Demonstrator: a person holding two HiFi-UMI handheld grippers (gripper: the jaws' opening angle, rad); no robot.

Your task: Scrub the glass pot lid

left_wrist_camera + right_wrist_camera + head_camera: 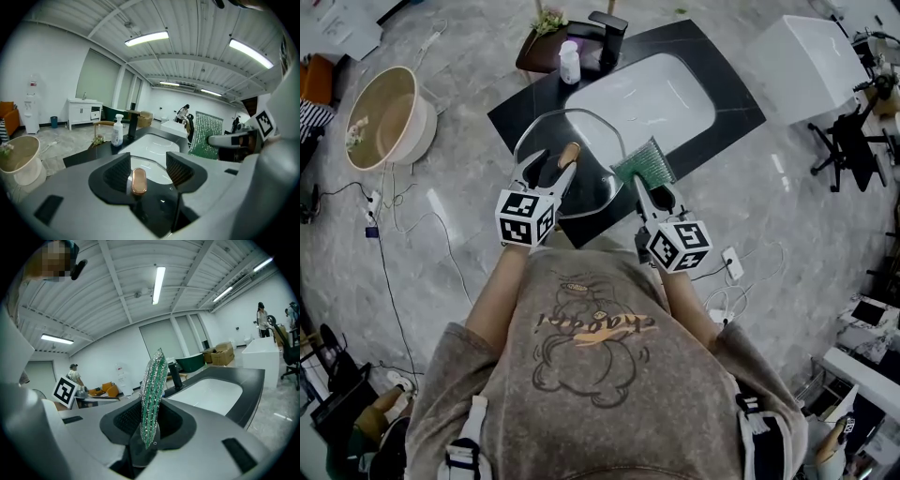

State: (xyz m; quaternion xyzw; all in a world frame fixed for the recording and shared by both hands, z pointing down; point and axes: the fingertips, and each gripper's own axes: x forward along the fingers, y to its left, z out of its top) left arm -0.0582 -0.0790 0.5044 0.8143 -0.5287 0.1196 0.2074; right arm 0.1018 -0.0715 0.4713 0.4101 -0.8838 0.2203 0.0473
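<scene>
The glass pot lid, round with a metal rim, lies over the dark counter at the near edge of the white sink. Its wooden knob sits between the jaws of my left gripper, which stand open, with a gap on each side of the knob. To the right, my right gripper is shut on a green and silver scrub sponge. The sponge stands upright beside the lid's right rim.
A white soap bottle and a dark faucet stand at the sink's far end. A beige round tub sits on the marble floor to the left. A white cabinet is at the far right. Cables and a socket strip lie on the floor.
</scene>
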